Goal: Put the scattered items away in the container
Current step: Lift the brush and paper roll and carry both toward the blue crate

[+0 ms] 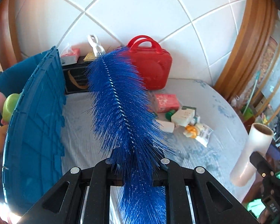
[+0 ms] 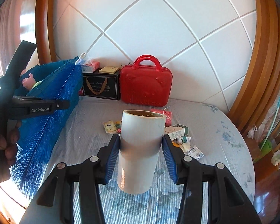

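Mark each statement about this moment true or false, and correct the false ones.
1. The left tool is shut on the blue brush. True.
2. The right tool holds a red case. False: it grips a white roll; the red case stands against the wall.
3. Plush toys lie in the blue crate. True.
4. The roll is already in the crate. False: it is held above the table.
5. No small items remain on the table. False: boxes and packets still lie there.
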The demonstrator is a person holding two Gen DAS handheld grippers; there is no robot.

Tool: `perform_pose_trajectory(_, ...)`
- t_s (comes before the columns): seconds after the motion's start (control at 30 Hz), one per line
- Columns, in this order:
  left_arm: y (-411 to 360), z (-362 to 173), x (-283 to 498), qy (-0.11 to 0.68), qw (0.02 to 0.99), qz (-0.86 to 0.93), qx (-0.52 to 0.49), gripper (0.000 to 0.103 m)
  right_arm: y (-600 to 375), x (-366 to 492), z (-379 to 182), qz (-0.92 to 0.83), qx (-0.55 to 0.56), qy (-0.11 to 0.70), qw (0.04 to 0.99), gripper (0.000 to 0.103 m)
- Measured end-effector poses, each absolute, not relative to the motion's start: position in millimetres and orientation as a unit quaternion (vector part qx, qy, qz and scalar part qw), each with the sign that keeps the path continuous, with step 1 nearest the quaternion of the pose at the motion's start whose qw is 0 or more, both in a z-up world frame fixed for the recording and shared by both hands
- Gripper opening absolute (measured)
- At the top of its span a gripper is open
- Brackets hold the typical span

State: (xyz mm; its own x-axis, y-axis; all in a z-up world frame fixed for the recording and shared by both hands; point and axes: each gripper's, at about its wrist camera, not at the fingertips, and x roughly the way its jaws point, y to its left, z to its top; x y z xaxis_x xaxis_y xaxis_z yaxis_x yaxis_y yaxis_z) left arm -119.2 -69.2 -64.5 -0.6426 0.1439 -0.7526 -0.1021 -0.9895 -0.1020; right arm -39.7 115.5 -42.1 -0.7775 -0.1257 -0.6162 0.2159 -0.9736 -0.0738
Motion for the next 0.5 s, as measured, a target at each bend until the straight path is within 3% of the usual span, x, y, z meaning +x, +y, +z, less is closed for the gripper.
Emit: perform_pose_trajectory(0.5, -88, -33, -76, -0.026, 0.102, 0.92, -0.378, 0.015, 69, -14, -4, -0.943, 0.296, 0.089, 0.119, 0.045)
